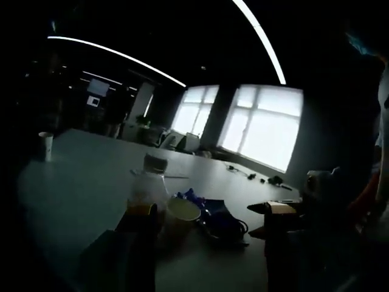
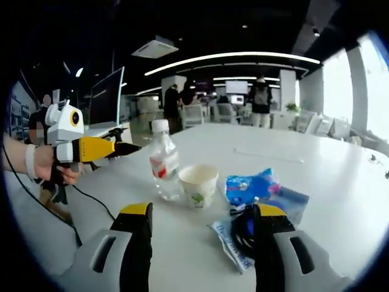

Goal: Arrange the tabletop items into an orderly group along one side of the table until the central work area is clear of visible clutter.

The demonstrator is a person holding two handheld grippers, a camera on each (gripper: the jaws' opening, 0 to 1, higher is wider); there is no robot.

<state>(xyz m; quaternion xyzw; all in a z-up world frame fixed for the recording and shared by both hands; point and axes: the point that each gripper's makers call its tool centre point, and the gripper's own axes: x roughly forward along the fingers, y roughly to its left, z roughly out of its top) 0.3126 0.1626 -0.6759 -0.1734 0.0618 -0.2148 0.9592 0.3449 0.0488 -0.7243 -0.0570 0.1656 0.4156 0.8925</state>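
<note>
A clear water bottle point(image 2: 164, 165) with a white cap stands on the white table point(image 2: 340, 201). A paper cup point(image 2: 199, 184) stands just to its right. Blue snack packets point(image 2: 258, 186) lie beside the cup, on a printed sheet with a black cable bundle point(image 2: 241, 231). My right gripper point(image 2: 203, 243) is open, its jaws wide apart just short of these items. My left gripper point(image 2: 124, 141), held in a hand at the left, points at the bottle from a short way off. In the dim left gripper view the left gripper point(image 1: 209, 226) is open, facing the bottle point(image 1: 152, 182), cup point(image 1: 182, 210) and packets point(image 1: 214, 214).
A second paper cup point(image 1: 45, 145) stands alone at the table's far left edge. Small dark cables point(image 1: 275, 180) lie toward the windows. A monitor point(image 2: 107, 97) stands beyond the left gripper, and people point(image 2: 261, 96) and chairs are at the far end of the room.
</note>
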